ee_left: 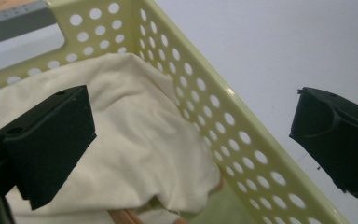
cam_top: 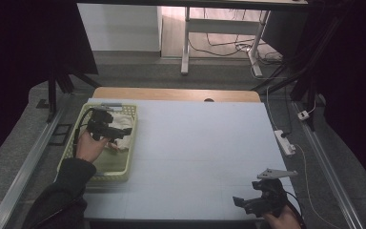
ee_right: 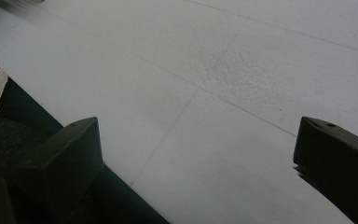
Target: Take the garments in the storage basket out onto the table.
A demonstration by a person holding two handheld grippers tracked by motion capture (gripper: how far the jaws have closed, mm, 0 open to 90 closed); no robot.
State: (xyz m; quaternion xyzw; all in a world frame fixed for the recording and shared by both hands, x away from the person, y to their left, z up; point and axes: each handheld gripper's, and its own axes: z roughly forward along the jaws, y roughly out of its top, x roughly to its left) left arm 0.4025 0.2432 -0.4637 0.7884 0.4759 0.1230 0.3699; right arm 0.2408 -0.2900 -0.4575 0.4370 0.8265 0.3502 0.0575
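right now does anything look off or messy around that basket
Nothing is damaged or spilled. The cream cloth lies crumpled and bunched in the far end of the pale green basket, not folded. The left gripper hovers open over it, one jaw above the cloth and the other out past the basket wall. The right gripper is open above the bare table.

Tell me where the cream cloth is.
High view, left side: the cream cloth lies in the far end of the pale green basket, under the open left tool.

Cream cloth point(ee_left: 135, 140) crumpled inside pale-green perforated basket point(ee_left: 242, 135), table's left side.
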